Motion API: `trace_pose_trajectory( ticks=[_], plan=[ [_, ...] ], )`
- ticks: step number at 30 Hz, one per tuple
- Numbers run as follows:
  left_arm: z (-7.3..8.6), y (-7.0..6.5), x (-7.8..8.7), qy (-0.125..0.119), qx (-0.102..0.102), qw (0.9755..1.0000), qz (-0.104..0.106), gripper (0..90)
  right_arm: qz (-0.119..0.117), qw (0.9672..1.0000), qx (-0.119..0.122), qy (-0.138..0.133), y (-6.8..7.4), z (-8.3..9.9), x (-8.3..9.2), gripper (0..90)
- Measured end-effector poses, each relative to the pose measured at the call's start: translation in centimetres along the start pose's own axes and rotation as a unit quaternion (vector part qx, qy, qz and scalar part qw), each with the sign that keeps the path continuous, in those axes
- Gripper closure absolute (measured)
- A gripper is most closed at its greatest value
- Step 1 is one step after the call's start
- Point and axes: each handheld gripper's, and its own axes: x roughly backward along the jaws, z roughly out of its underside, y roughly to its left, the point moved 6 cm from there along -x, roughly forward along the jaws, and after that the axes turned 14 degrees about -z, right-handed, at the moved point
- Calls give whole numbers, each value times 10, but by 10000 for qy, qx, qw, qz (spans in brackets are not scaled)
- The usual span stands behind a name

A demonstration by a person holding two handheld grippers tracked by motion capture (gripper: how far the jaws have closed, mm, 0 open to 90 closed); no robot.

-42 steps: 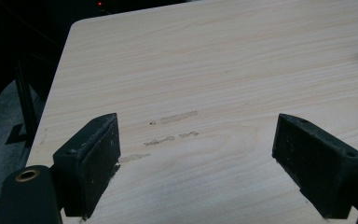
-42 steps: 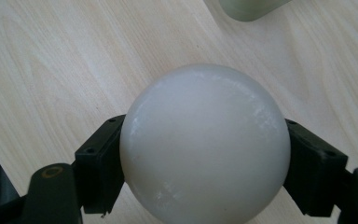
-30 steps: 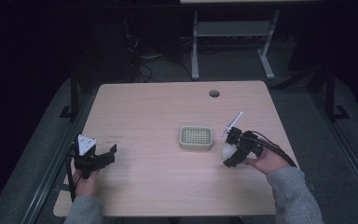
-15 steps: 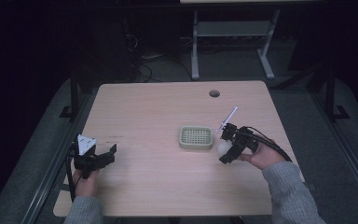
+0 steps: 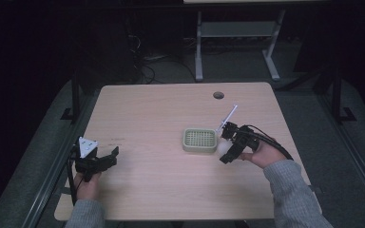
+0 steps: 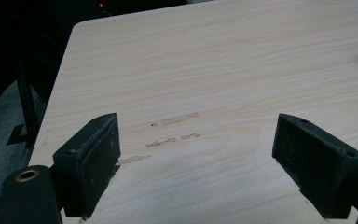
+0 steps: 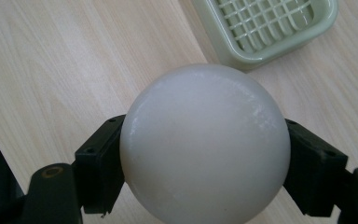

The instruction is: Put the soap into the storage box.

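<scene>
Table [image 5: 161,109]: light wood-grain top with rounded corners, a round cable hole [image 5: 218,95] near the far edge, right of centre. Faint pale scuff marks [image 6: 175,130] on the wood ahead of the left gripper. Room dark; grey floor around the table, a light metal frame [image 5: 237,42] standing beyond the far edge, loose cables [image 5: 145,61] on the floor at far left. Right gripper [image 7: 205,172], held in the person's right hand [image 5: 261,154] over the right half of the table, has its jaws clamped on a white ball [image 7: 205,144], one jaw pressed to each side; the ball is off the surface, just right of and near a pale green soap dish [image 5: 200,140] with a gridded insert, which sits on the table a little right of centre. In the right gripper view the dish [image 7: 265,28] lies just beyond the ball, apart from it. Left gripper [image 6: 209,158] low over the near left corner, jaws wide apart, bare wood between them, well apart from the dish. Grey sleeves at the near edge.
</scene>
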Motion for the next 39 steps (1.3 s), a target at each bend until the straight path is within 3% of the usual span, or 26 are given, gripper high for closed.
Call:
trace_pose_trajectory(
  ticks=[39],
  plan=[
    [-1,1,1,6,16,10000,-33,148,-161,9998,72,116,-6,-37,0,235]
  ],
)
